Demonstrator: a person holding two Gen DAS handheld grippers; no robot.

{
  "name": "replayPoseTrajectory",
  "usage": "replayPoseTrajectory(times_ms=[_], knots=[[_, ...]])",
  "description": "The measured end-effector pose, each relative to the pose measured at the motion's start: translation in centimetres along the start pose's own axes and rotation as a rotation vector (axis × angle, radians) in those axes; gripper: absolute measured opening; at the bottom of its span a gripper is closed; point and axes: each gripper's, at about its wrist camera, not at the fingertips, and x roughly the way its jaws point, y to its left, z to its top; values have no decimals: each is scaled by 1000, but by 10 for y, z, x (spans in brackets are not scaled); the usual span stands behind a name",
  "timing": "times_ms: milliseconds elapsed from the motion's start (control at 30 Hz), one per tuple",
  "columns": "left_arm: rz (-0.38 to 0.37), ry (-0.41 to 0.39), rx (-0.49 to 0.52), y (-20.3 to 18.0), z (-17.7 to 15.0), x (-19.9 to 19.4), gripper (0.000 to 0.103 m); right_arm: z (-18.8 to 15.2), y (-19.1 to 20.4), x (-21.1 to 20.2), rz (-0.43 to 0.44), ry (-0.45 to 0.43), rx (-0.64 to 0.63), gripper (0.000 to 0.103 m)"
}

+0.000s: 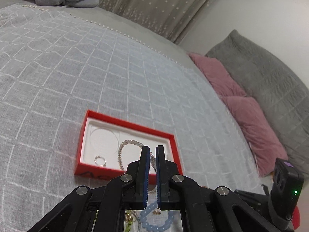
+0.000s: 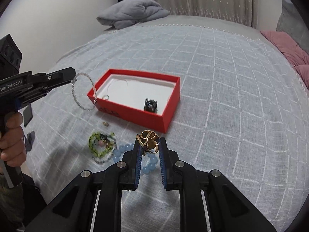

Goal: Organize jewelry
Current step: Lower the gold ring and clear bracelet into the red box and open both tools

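Note:
A red box (image 2: pixel 135 114) with a white lining lies on the bed; it also shows in the left wrist view (image 1: pixel 123 121). Inside are a small silver ring (image 1: pixel 100 161), a thin hoop (image 1: pixel 105 135) and a dark ornament (image 2: pixel 151 105). My left gripper (image 1: pixel 152 150) is shut on a clear bead bracelet (image 2: pixel 83 92), which hangs in the air left of the box. My right gripper (image 2: pixel 149 145) is shut on a gold ornament (image 2: pixel 148 140), held above the bedspread in front of the box. A green bead bracelet (image 2: pixel 97 145), a blue bead bracelet (image 2: pixel 123 152) and a small gold piece (image 2: pixel 105 124) lie loose.
The bed has a grey checked bedspread (image 2: pixel 222 96). A folded grey blanket (image 2: pixel 131 13) lies at the far edge. Pink pillows (image 1: pixel 241 104) and a grey pillow (image 1: pixel 270 73) lie at the head. A dark small item (image 2: pixel 27 116) lies near the left hand.

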Motion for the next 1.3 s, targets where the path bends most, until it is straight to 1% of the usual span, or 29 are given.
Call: replayPoseTrajectory(times_ms=[167, 367, 500, 600, 800, 933, 1100, 1267, 1300], knots=[[8, 10, -34, 9, 3, 11, 0, 15, 2, 8, 21, -9, 6, 18], [12, -1, -66, 19, 12, 22, 0, 26, 2, 15, 29, -11, 8, 18], [-1, -8, -91, 25, 15, 26, 0, 38, -1, 19, 41, -23, 29, 18], [-12, -9, -106, 29, 17, 31, 0, 45, -2, 28, 49, -14, 39, 18], [-61, -23, -129, 33, 20, 40, 0, 55, -8, 42, 37, -8, 57, 18], [-71, -20, -128, 35, 18, 47, 0, 63, -10, 51, 27, -4, 64, 18], [-43, -1, -112, 38, 14, 52, 0, 67, -12, 61, 22, 0, 64, 18], [-26, 10, -121, 44, 13, 55, 0, 70, -15, 60, 25, -8, 71, 18], [-14, 13, -114, 44, 13, 55, 0, 70, -16, 59, 26, -10, 73, 18]])
